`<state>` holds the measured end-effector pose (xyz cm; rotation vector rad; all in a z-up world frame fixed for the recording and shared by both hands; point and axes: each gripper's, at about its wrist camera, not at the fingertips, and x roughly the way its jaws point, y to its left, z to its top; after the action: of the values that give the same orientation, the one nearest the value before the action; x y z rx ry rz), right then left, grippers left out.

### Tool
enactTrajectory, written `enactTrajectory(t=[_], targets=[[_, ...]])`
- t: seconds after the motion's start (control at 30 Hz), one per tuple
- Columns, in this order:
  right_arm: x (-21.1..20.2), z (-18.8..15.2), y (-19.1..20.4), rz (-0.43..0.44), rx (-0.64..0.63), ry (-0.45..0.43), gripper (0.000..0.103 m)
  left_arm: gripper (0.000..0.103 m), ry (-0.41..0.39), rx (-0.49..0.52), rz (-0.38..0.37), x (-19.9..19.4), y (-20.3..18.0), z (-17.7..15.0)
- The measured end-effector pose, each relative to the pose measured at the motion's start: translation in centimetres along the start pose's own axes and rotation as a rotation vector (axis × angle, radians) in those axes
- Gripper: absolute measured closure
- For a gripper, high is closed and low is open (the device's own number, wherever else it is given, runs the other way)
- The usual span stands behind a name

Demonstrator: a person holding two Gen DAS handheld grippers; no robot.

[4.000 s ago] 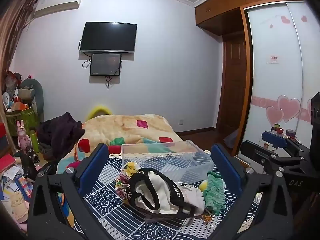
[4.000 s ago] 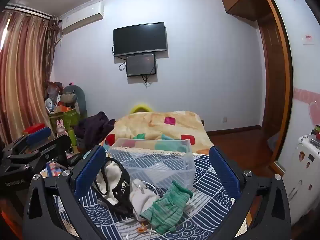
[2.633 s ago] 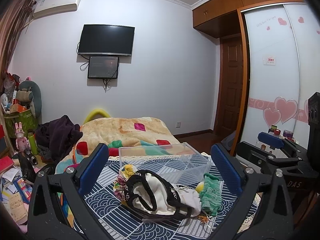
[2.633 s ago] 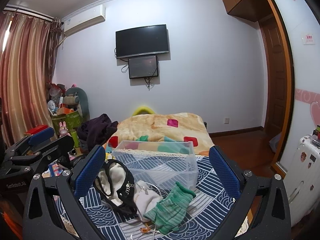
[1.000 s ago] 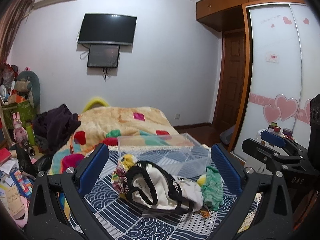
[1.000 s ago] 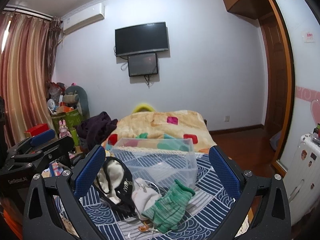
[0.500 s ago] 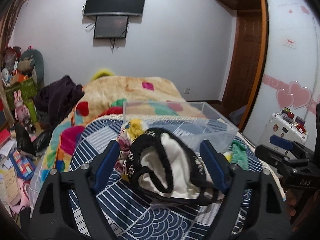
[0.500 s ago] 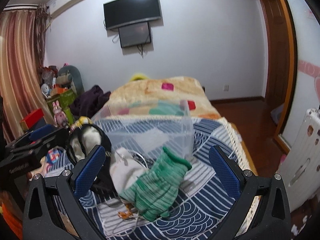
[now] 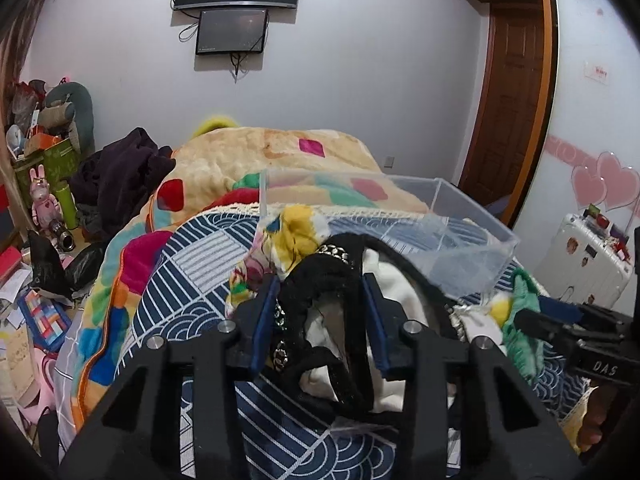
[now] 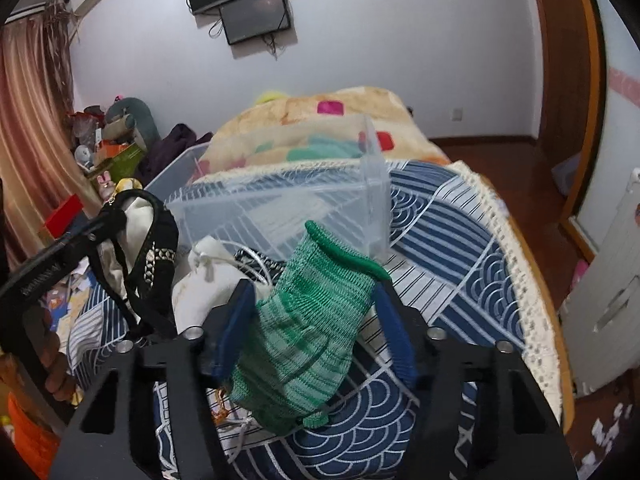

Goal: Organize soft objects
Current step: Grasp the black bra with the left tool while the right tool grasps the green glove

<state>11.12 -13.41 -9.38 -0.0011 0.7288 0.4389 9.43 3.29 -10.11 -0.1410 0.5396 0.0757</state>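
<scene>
On a blue-and-white patterned cloth (image 9: 192,264) lies a pile of soft things in front of a clear plastic box (image 9: 452,224). My left gripper (image 9: 320,292) has closed around the black-trimmed white garment (image 9: 320,300), with a yellow floral cloth (image 9: 296,232) just beyond it. My right gripper (image 10: 312,304) has closed around the green knitted glove (image 10: 312,320). A white drawstring pouch (image 10: 208,276) lies left of the glove. The box (image 10: 280,200) stands just behind the glove. The green glove also shows in the left wrist view (image 9: 520,320).
A bed with an orange patchwork blanket (image 9: 260,160) lies behind the box. Dark clothes (image 9: 120,172) and clutter (image 9: 40,160) fill the left side. A white suitcase (image 9: 592,248) stands at the right. A wooden door (image 9: 508,80) is at the back right.
Both grippers have dropped forward onto the pile and narrowed. The left one now clasps the black-trimmed garment; the right one clasps the green glove.
</scene>
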Motion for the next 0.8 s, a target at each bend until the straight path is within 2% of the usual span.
enactTrajectory(t=[0.13,0.23,0.3,0.4,0.8], targets=[[0.0,-0.1,0.1,0.003,-0.002,0.003,0.058,0.072,-0.008,-0.011,-0.016,-0.3,0.5,-0.3],[-0.1,-0.1,-0.3,0.006,0.005,-0.001,0.069,0.077,-0.013,-0.022,-0.026,-0.8,0.6,-0.4],[-0.1,0.1,-0.4,0.004,0.01,-0.006,0.081,0.079,-0.017,-0.03,-0.03,-1.1,0.7,-0.3],[-0.2,0.2,-0.5,0.006,0.011,-0.019,0.089,0.083,-0.029,-0.03,-0.038,-1.8,0.7,-0.2],[-2.8,1.7,0.1,-0.004,0.002,-0.124,0.091,0.088,-0.108,-0.006,-0.056,-5.4,-0.4,0.9]])
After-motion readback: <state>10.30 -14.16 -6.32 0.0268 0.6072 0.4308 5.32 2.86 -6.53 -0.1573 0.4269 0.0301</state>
